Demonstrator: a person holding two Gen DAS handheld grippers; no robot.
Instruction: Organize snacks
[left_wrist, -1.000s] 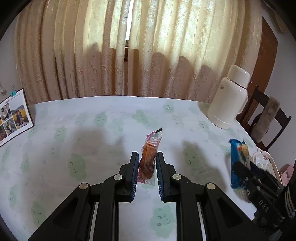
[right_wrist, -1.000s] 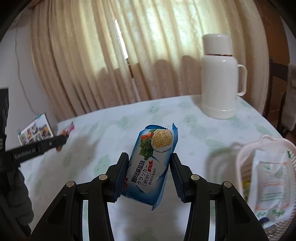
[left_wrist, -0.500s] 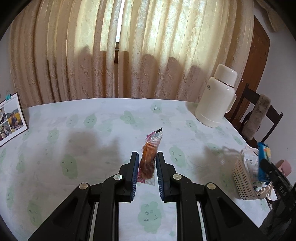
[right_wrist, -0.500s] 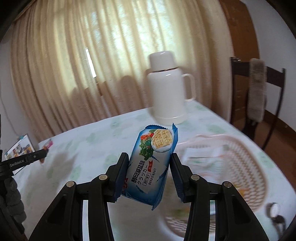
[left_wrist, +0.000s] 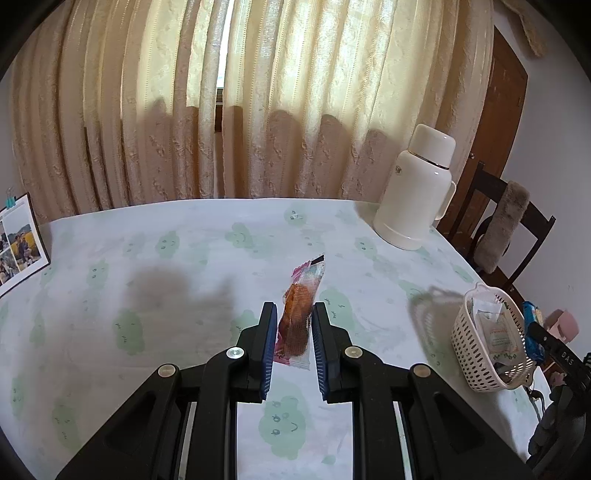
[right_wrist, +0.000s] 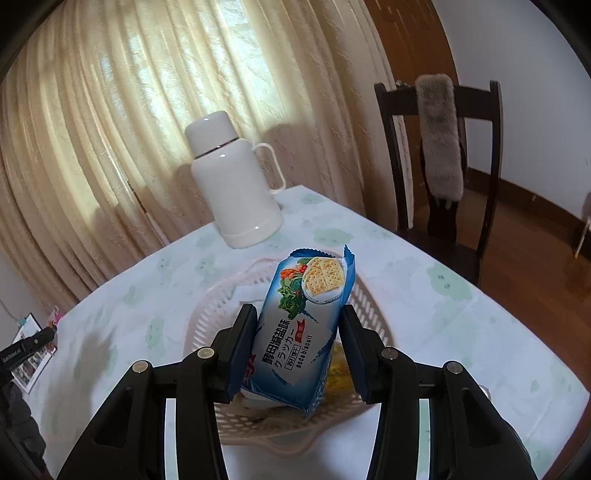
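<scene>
My left gripper (left_wrist: 294, 314) is shut on a small clear-and-pink snack packet (left_wrist: 301, 312) with a brown pastry inside, held above the tablecloth. My right gripper (right_wrist: 298, 314) is shut on a blue soda-biscuit pack (right_wrist: 299, 325), hanging just over the pale plastic basket (right_wrist: 207, 317). In the left wrist view that basket (left_wrist: 469, 343) stands at the table's right edge with white packets in it, and the right gripper (left_wrist: 546, 341) with the blue pack sits just behind it. A yellow packet (right_wrist: 338, 369) shows in the basket under the biscuit pack.
A white thermos jug (left_wrist: 417, 192) (right_wrist: 236, 184) stands at the far right of the table (left_wrist: 184, 258). A photo card (left_wrist: 20, 240) leans at the left edge. A dark wooden chair (right_wrist: 443, 162) with a furry pad stands beside the table. Curtains hang behind.
The right gripper has swung right with the biscuit pack, from beside the basket to directly over it. The left gripper keeps its hold on the pastry packet and has drifted slightly.
</scene>
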